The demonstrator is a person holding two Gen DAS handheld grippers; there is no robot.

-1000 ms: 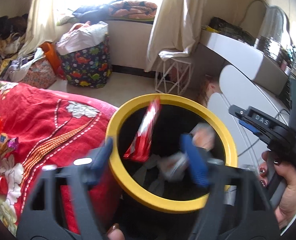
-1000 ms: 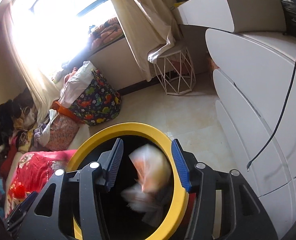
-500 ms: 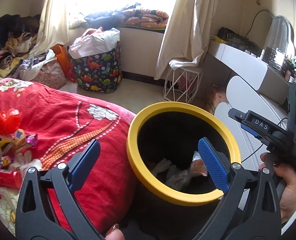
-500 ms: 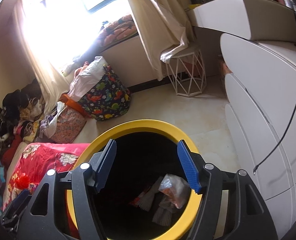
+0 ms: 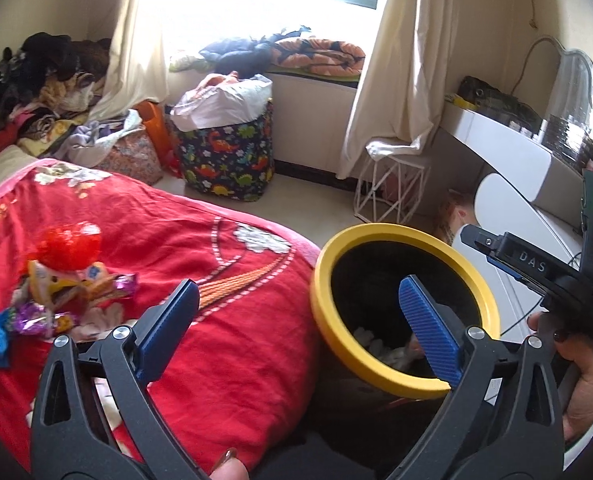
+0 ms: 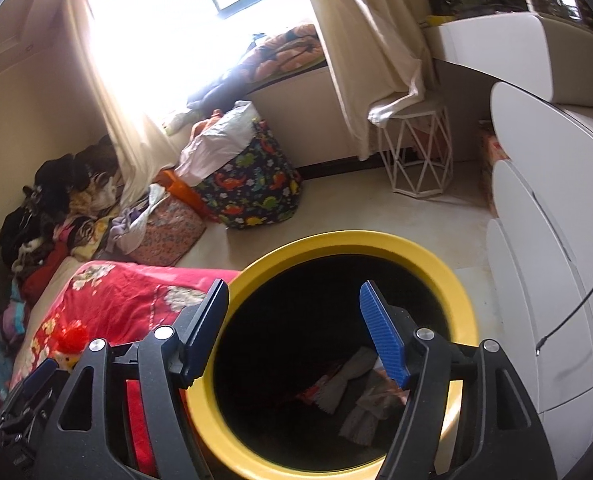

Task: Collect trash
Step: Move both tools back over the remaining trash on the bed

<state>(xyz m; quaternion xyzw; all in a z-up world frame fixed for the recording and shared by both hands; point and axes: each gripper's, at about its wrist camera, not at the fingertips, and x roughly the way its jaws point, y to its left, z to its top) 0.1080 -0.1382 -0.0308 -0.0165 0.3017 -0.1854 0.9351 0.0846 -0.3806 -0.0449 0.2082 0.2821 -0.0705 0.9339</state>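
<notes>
A black bin with a yellow rim [image 5: 376, 230] stands beside a bed with a red blanket [image 5: 236, 320]. Crumpled paper and wrappers [image 6: 360, 396] lie at the bin's bottom. My left gripper [image 5: 296, 284] is wide open and empty, straddling the bed's edge and the bin's left rim. On the blanket to its left lies a pile of candy wrappers [image 5: 56, 296] with a red mesh ball [image 5: 68, 246]. My right gripper [image 6: 293, 285] hovers above the bin's mouth [image 6: 352, 240]; its jaws are opening with nothing between them. A hand [image 5: 584, 376] holds the right gripper's body at the right.
A dinosaur-print basket [image 5: 228, 160] stuffed with bags and a white wire stool [image 5: 392, 184] stand on the floor under the window. White drawers [image 6: 556, 280] with a dangling cable [image 6: 576, 312] flank the bin on the right. Clothes [image 5: 36, 80] are heaped at the far left.
A red wrapper and crumpled paper dropped from the jaws and now lie in the bin. Both grippers opened wider and drew back; the left view swung toward the bed.
</notes>
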